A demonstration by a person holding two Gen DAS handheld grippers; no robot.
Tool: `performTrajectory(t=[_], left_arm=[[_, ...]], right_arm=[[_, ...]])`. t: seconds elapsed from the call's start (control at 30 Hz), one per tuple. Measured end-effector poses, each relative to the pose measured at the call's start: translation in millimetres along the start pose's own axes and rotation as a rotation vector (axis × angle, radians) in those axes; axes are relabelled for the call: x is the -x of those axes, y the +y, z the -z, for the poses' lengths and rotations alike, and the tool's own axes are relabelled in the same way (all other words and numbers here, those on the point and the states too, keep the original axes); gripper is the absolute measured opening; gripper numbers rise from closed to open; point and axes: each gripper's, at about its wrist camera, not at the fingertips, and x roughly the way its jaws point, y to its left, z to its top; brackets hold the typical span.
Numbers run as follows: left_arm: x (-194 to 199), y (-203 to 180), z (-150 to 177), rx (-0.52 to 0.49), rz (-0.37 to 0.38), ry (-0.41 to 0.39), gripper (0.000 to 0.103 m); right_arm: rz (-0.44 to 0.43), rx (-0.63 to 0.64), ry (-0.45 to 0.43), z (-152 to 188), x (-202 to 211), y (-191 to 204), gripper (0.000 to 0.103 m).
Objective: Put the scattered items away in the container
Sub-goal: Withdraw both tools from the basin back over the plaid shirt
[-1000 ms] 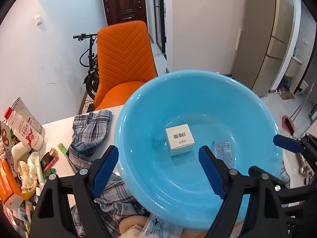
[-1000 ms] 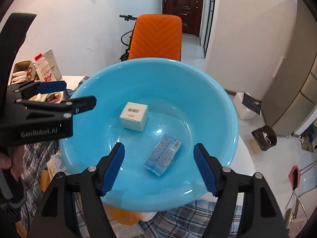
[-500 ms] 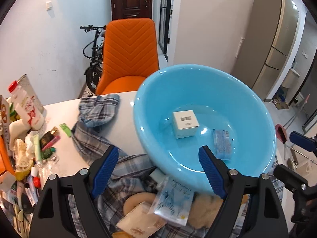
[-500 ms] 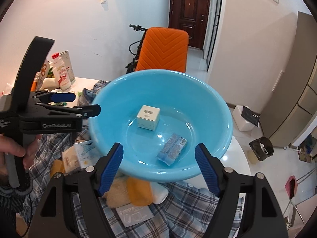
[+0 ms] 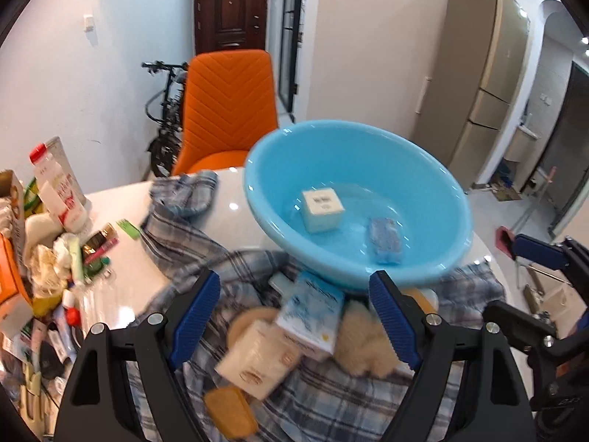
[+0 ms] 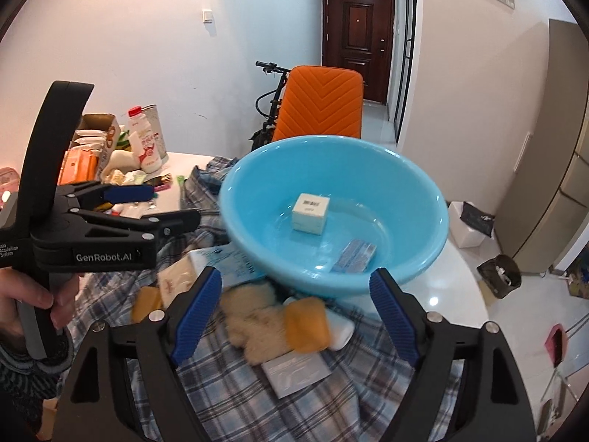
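With a white cardboard box (image 6: 311,213) and a blue foil packet (image 6: 354,255) already lying in the round light-blue plastic basin (image 6: 412,180), the step in hand looks like choosing the next loose piece from the pile on the crumpled blue-and-white plaid cloth (image 6: 235,397). That pile sits at six o'clock from the basin, just under its near rim: a fluffy cream pad (image 6: 254,326), an orange sponge-like block (image 6: 306,326), a white-and-blue printed pouch (image 5: 313,311) and a beige packet (image 5: 257,361).

To do it well, I would take one item at a time and start with the one lying topmost, so the cloth is not dragged along. Approach steeply from above, pads straddling the narrow side, and lift clear of the rim before letting go.

The right tool (image 6: 294,316) tilts downward over the pile with its jaws opening and nothing between them. The left tool (image 5: 294,316) is likewise tilted down over the pouch, jaws standing apart and empty. In the right wrist view the left tool is at nine o'clock, a hand (image 6: 27,307) wrapped round its handle. Bottles and boxes crowd the white surface (image 5: 121,258) at ten o'clock.
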Motion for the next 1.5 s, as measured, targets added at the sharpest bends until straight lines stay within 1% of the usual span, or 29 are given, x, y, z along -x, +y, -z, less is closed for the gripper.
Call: performTrajectory(t=[0.07, 0.17, 0.23, 0.33, 0.5, 0.7, 0.8, 0.87, 1.07, 1.2, 1.5], left_arm=[[6, -6, 8, -0.018, 0.013, -0.003, 0.085], [12, -15, 19, -0.052, 0.001, -0.01, 0.085], [16, -21, 28, -0.075, -0.003, -0.002, 0.085], [24, -29, 42, -0.104, 0.018, -0.005, 0.085], [35, -39, 59, -0.137, 0.009, -0.019, 0.085], [40, -36, 72, -0.126, -0.024, -0.028, 0.085], [41, -36, 79, -0.127, -0.072, -0.028, 0.085], [45, -37, 85, -0.128, -0.087, -0.036, 0.085], [56, -41, 98, -0.13, -0.072, -0.049, 0.085], [65, -42, 107, -0.119, -0.064, -0.061, 0.085], [74, -39, 129, -0.085, -0.071, -0.08, 0.085]], right_arm=[[-0.001, 0.007, -0.012, 6, 7, 5, 0.082], [0.034, 0.002, -0.054, 19, 20, 10, 0.082], [0.042, -0.006, -0.071, 26, 26, 10, 0.082], [0.042, -0.011, -0.078, 36, 34, 10, 0.082], [0.08, -0.003, -0.094, 47, 42, 12, 0.082], [0.065, -0.029, -0.092, 61, 46, 16, 0.082], [0.077, -0.04, -0.092, 69, 46, 19, 0.082], [0.093, -0.049, -0.092, 75, 45, 20, 0.082], [0.081, -0.111, -0.078, 91, 42, 21, 0.082], [0.083, -0.144, -0.084, 98, 45, 20, 0.082], [0.133, -0.155, -0.127, 118, 62, 31, 0.082]])
